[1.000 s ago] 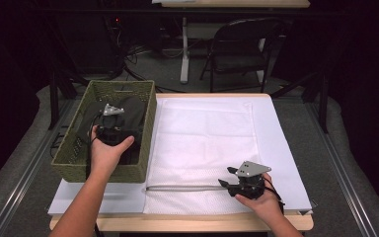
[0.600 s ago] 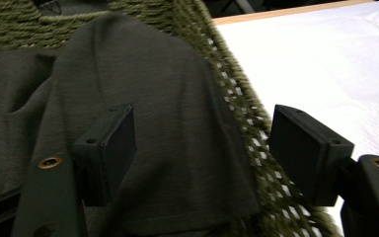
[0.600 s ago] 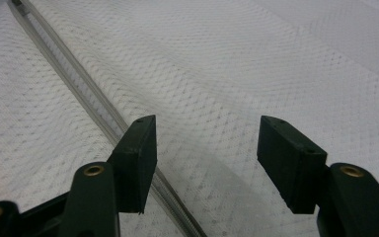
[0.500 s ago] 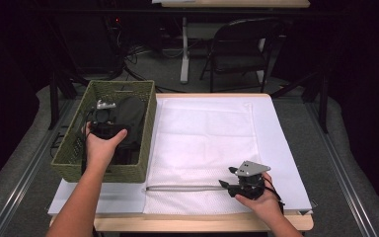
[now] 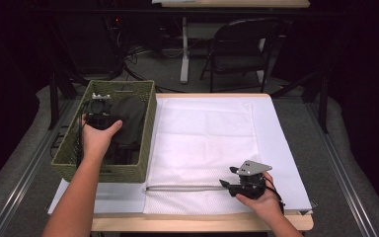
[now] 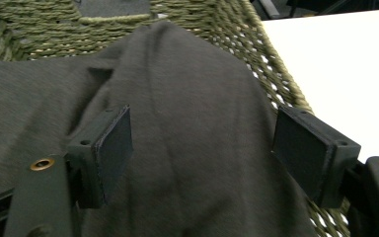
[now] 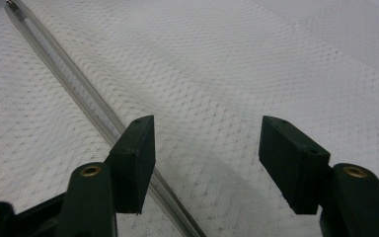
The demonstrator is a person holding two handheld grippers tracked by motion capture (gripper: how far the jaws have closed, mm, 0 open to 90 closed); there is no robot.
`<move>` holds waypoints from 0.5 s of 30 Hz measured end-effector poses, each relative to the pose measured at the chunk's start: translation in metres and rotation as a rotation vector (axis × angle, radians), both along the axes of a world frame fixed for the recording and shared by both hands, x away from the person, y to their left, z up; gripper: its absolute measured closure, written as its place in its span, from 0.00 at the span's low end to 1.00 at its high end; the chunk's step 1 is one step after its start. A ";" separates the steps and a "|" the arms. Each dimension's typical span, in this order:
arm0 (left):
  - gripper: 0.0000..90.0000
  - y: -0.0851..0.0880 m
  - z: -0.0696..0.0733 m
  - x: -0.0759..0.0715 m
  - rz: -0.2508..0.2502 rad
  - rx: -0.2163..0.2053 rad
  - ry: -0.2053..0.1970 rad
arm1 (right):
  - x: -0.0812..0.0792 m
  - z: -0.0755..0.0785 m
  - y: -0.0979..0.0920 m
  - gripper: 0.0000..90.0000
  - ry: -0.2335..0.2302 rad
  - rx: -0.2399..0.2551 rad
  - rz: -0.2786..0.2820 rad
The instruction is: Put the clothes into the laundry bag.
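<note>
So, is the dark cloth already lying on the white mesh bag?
No, the dark cloth is inside the green woven basket, beside the white mesh bag on the table.

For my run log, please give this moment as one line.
left gripper: open, over dark cloth in basket | right gripper: open, just opening, nothing between, over mesh bag by zipper

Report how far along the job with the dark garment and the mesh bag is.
Done: the white mesh bag lies flat on the table, zipper toward the person. In hand: the left gripper is in the green basket, jaws open over the dark garment, not gripping. The right gripper hovers open by the zipper. Left: lifting the garment out, probably into the bag.
</note>
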State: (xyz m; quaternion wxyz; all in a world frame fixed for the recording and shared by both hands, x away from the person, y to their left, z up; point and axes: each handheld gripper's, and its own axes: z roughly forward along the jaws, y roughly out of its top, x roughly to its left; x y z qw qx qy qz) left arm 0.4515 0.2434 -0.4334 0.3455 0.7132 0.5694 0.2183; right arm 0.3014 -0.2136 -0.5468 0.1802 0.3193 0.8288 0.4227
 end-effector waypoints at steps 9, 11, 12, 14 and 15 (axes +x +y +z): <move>0.26 0.011 -0.003 0.021 0.034 -0.018 0.027 | -0.001 0.000 0.000 0.43 -0.005 -0.002 -0.007; 0.25 0.010 -0.007 0.026 0.027 -0.026 0.038 | -0.001 0.000 -0.001 0.43 -0.004 -0.002 -0.010; 0.25 0.009 -0.009 0.028 0.026 -0.021 0.045 | -0.002 0.000 -0.001 0.43 -0.003 -0.001 -0.011; 0.25 0.007 -0.014 0.032 0.026 -0.014 0.050 | -0.003 -0.001 -0.002 0.42 -0.005 -0.002 -0.012; 0.25 0.005 -0.016 0.034 0.022 -0.019 0.056 | -0.003 -0.001 -0.002 0.42 -0.004 -0.001 -0.014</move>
